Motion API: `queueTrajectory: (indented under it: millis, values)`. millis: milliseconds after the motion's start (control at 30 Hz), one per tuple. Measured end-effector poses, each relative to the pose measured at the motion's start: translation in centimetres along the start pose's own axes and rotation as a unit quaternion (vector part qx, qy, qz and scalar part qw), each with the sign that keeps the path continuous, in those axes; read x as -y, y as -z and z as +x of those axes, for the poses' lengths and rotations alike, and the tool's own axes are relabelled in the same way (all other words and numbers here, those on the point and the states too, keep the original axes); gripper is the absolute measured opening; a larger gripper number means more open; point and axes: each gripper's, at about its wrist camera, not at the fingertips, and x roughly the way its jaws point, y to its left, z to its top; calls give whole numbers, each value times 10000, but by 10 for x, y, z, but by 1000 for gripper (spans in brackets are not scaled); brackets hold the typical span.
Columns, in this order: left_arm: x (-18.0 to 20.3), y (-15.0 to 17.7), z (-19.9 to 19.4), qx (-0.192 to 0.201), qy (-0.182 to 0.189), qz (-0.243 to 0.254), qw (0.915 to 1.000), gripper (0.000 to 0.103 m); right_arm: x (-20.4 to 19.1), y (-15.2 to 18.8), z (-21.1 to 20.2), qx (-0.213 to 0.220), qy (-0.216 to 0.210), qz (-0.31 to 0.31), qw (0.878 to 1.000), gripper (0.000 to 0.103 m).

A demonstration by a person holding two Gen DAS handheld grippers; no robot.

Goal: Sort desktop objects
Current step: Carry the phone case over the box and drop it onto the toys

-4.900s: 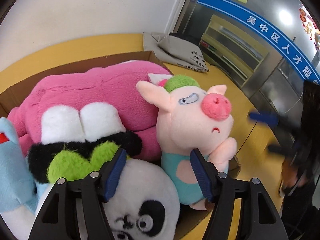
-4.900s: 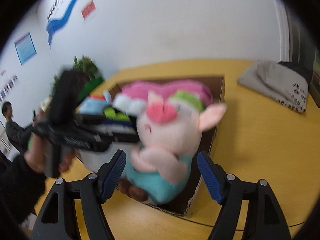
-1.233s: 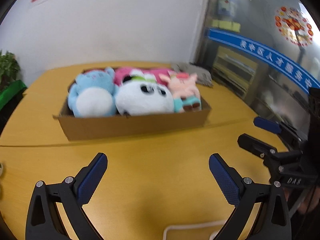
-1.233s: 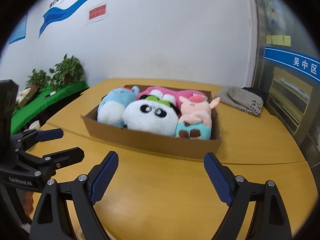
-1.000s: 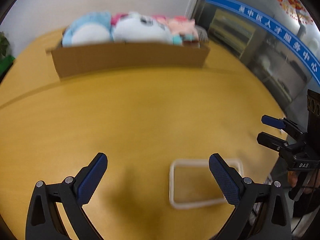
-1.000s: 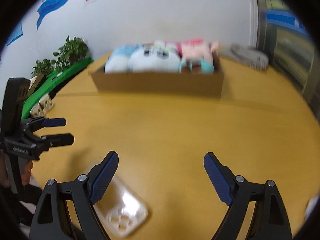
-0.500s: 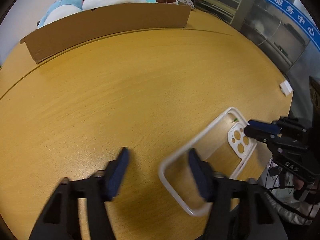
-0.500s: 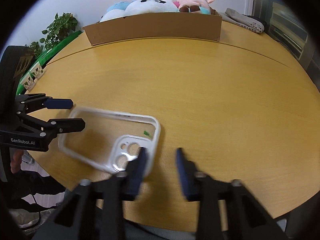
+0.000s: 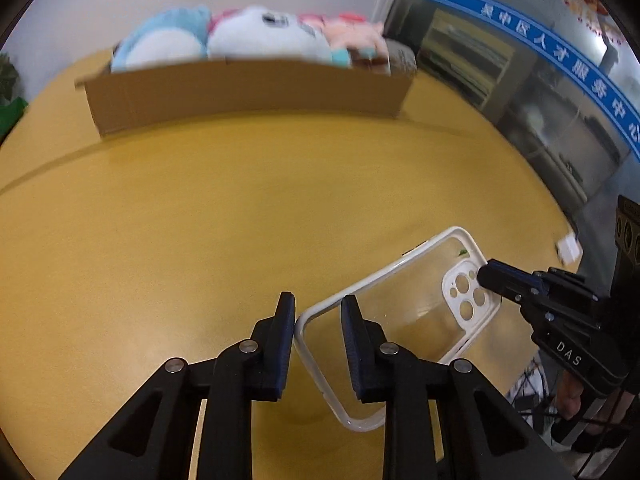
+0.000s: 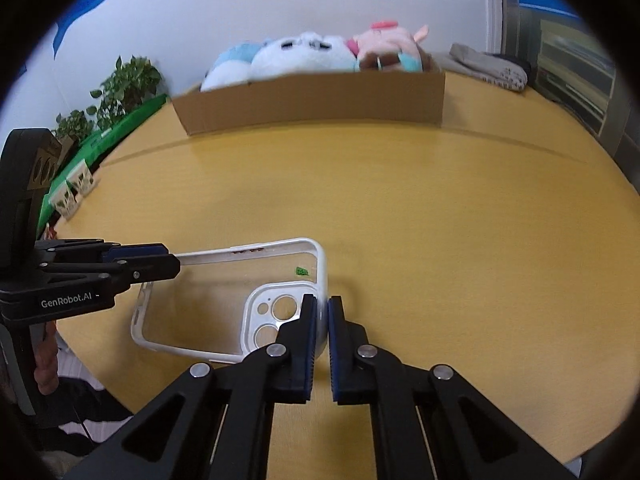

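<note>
Status: the brown cardboard box (image 10: 312,100), in the upper centre of the right wrist view, already holds the plush toys (image 10: 316,54): a blue one, a white one and a pink one. Judged from this, the toys are sorted. The clear phone case with a white bumper rim (image 10: 224,300) is not yet put away and looks to be the item in hand.

Location: the phone case sits low and left of centre in the right wrist view, over the near edge of the round yellow wooden table (image 10: 440,220). Whether it rests on the table or is lifted cannot be told.

Grip: the right gripper (image 10: 322,324) has its fingers drawn nearly together, pinching the rim at the camera-cutout end. The left gripper (image 9: 318,320) has its fingers narrowed around the rim at the opposite end; the inner finger appears inside the case. Full contact cannot be confirmed there.

Orientation: the long axis runs between the two grippers, left to right in the right wrist view. The open side faces up. The camera cutout (image 9: 466,292) points to the right of the left wrist view.
</note>
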Motion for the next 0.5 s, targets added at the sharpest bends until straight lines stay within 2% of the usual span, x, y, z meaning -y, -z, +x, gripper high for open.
queueTrajectory:
  millis: [100,167,267,367,433,500]
  values:
    - [-8,-51,-14,410,-97,149,9990,25,0,-47,-1,438,-5,-93,9990,5]
    - [-16,-96,-26,755,-208,306,9965,25,0,-94,-1,839,-5,-184,9963,5]
    - [-30,-183,-34,1176,-450,618,9901,25,-2,-162,8,1325,89,-291,9907,5]
    - [-51,-262,-25,1305,-559,816,9865,26,-2,-235,32,1617,165,-304,9862,6]
    - [-67,-321,-4,1277,-610,893,9859,27,3,-283,57,1653,174,-238,9858,6]
    - [-81,-365,26,1133,-640,870,9877,28,10,-329,89,1589,216,-127,9870,6]
